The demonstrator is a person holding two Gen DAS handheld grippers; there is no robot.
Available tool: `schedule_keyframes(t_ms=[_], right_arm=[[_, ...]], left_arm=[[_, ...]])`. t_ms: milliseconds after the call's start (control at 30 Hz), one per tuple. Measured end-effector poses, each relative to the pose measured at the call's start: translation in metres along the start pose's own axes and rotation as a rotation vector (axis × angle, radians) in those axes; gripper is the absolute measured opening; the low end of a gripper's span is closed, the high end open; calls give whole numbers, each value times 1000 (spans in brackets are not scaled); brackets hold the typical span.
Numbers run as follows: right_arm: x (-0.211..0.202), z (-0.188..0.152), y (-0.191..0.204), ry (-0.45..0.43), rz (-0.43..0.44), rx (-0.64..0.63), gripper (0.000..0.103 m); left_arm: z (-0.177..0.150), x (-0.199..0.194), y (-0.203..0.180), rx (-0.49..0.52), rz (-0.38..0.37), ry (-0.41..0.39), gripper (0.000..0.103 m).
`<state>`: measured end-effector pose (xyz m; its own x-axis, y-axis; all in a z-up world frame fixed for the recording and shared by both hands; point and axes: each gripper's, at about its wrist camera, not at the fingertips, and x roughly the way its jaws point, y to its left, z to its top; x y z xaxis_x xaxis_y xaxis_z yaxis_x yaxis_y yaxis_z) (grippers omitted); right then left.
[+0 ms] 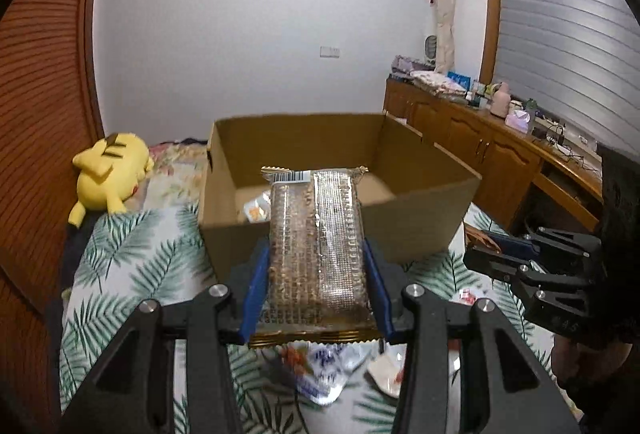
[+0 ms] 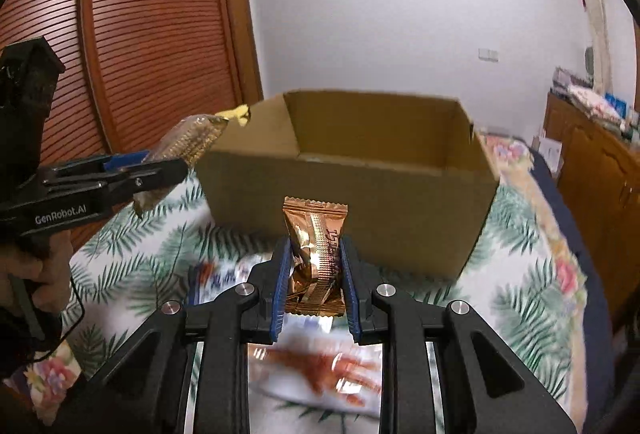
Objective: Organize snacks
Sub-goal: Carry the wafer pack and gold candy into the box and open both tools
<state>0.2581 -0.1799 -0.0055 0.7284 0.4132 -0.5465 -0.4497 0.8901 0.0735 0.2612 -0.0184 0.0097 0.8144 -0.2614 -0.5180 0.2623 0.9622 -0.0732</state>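
My left gripper (image 1: 316, 266) is shut on a long clear-wrapped snack bar pack (image 1: 318, 234) with gold ends, held above the bed in front of the open cardboard box (image 1: 424, 222). In the right wrist view that same left gripper (image 2: 160, 170) and its pack (image 2: 192, 138) appear at the left, near the box's left corner. My right gripper (image 2: 314, 266) is shut on a small copper foil snack packet (image 2: 316, 254), lifted before the box (image 2: 360, 194). One white packet (image 1: 256, 208) lies inside the box. The right gripper (image 1: 480, 254) shows at the right edge of the left view.
Loose white snack packets (image 1: 328, 374) (image 2: 320, 374) lie on the leaf-print bedspread (image 1: 132, 266) beneath both grippers. A yellow plush toy (image 1: 108, 174) rests left of the box. A wooden louvred wardrobe (image 2: 152, 34) stands left; a wooden counter (image 1: 500, 146) with clutter runs along the right.
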Motion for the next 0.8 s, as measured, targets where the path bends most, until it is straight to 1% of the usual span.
schedule_keyframes(t_ms=[100, 333, 600, 800], right_arm=[[4, 18, -3, -26, -5, -19, 23], [20, 45, -11, -50, -7, -50, 23], [40, 68, -21, -60, -2, -47, 23], [57, 78, -26, -39, 5, -41, 23]], left_arm=[[12, 8, 3, 0, -5, -17, 44], [33, 32, 4, 29, -11, -26, 44], [49, 64, 9, 44, -21, 2, 44], [57, 81, 15, 43, -19, 34, 44]])
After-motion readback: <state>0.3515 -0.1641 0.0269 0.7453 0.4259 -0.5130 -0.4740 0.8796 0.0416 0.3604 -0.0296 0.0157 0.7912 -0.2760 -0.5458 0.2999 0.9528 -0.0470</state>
